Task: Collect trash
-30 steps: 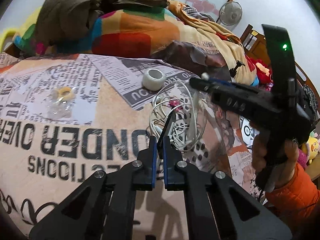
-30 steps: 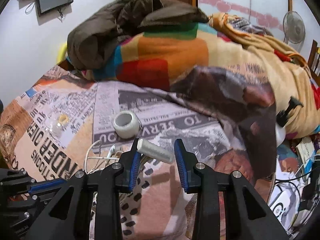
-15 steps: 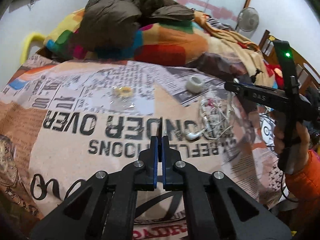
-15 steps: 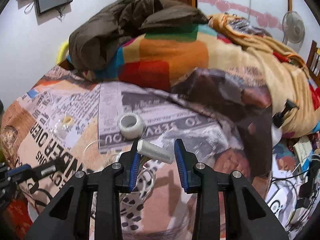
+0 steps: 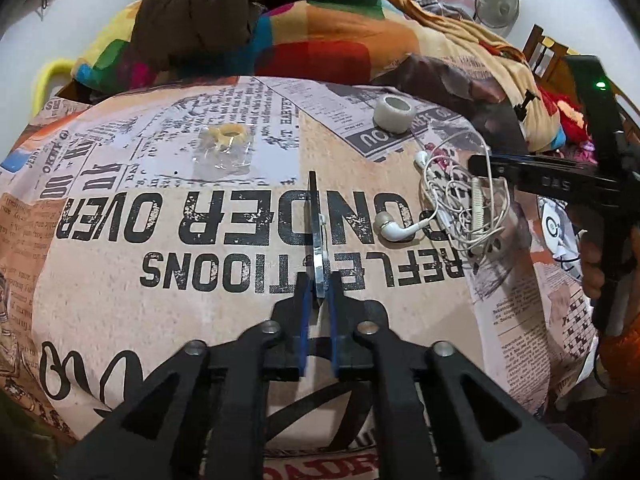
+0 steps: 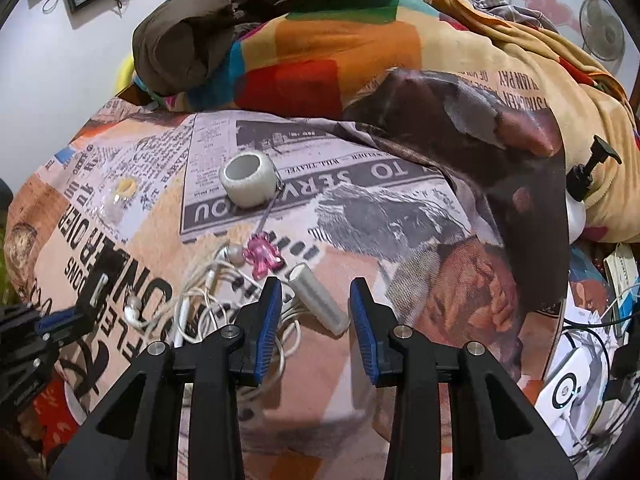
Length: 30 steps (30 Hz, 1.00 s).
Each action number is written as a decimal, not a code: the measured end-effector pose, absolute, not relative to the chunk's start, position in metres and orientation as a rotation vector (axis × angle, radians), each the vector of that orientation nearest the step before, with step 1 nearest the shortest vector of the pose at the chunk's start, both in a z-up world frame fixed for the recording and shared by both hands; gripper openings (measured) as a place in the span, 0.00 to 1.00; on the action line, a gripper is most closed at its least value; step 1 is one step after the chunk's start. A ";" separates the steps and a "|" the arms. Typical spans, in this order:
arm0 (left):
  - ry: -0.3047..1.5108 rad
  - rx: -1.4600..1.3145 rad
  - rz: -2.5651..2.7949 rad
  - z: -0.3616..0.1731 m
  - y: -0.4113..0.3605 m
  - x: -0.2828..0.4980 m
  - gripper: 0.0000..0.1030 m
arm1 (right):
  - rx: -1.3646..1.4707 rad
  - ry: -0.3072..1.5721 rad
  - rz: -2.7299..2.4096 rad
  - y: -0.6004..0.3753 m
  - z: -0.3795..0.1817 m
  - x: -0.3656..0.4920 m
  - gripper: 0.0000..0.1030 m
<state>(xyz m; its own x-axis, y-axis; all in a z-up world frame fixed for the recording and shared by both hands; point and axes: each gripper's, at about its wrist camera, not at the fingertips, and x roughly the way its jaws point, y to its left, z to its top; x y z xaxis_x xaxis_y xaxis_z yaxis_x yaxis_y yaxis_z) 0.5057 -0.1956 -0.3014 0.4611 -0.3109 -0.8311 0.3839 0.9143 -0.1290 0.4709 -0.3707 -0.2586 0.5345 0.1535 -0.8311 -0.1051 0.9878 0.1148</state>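
My left gripper [image 5: 319,300] is shut on a thin flat silver-and-black blade-like object [image 5: 319,248] that sticks forward over the printed bedspread [image 5: 160,320]. My right gripper [image 6: 313,308] is open, with a white cylinder [image 6: 318,300] lying between its jaws, touching neither pad visibly. A tangle of white earphones [image 5: 456,208] lies by the right gripper, also in the right wrist view [image 6: 200,300]. A white tape roll [image 5: 394,114] [image 6: 249,178], a pink charm [image 6: 262,258] and a clear wrapper with a yellow ring [image 5: 224,148] [image 6: 120,196] lie on the bedspread.
Piled blankets and a brown jacket [image 5: 248,20] rise behind. A pump bottle [image 6: 580,196] lies at the right. Boxes and cables [image 6: 576,384] clutter the floor beside the bed. A fan [image 5: 496,4] stands at the far right.
My left gripper has pulled back and left from the earphones, holding the thin object. My right gripper has stayed open around the white cylinder and dipped slightly lower over the earphones.
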 end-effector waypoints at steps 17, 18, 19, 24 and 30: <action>0.951 0.122 -0.343 -0.303 -0.218 0.532 0.24 | 0.108 0.969 0.169 -0.384 -0.262 0.457 0.36; 0.945 0.131 -0.335 -0.304 -0.219 0.533 0.18 | 0.114 0.968 0.176 -0.384 -0.263 0.457 0.36; 0.941 0.137 -0.329 -0.304 -0.219 0.533 0.12 | 0.120 0.966 0.178 -0.384 -0.264 0.458 0.33; 0.958 0.097 -0.335 -0.303 -0.212 0.536 0.08 | 0.142 0.940 0.155 -0.385 -0.258 0.459 0.16; 0.938 0.069 -0.330 -0.291 -0.203 0.527 0.08 | 0.132 0.843 0.100 -0.391 -0.224 0.450 0.11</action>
<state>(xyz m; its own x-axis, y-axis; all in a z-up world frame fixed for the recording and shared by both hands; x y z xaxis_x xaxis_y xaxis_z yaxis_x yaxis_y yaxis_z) 0.5270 -0.2033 -0.2911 0.5453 -0.2485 -0.8006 0.3077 0.9477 -0.0845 0.4499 -0.3911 -0.2238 0.6611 0.1407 -0.7370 -0.0359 0.9871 0.1562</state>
